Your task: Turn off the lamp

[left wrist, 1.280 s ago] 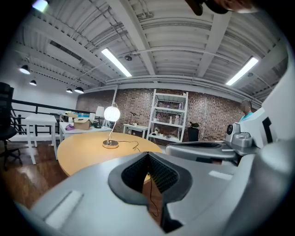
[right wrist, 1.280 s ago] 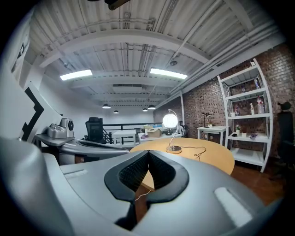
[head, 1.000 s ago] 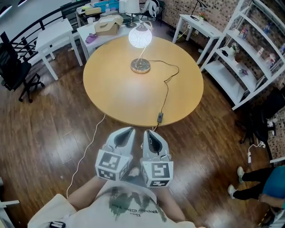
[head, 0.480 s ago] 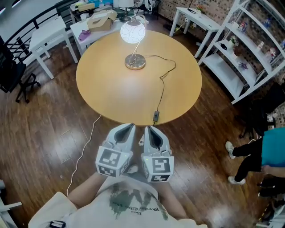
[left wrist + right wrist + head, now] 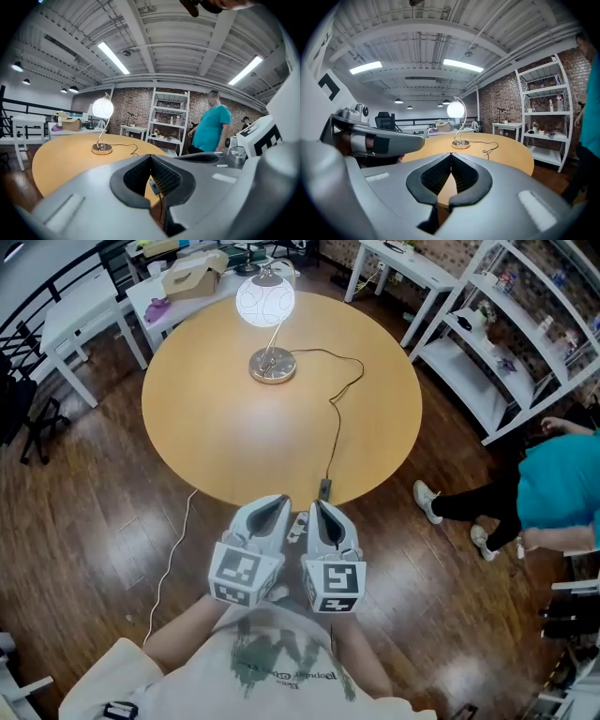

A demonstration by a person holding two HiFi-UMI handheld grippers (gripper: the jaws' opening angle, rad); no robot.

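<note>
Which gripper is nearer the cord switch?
Right. The right gripper is just short of the switch at the table edge; the left gripper is alongside, farther left.

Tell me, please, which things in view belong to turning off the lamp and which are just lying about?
Belong to the job:
- lit lamp
- inline cord switch
- left gripper, fingers together
- right gripper, fingers together

Just lying about:
- cardboard box
- white shelving
- white side table
- person in a teal shirt
</note>
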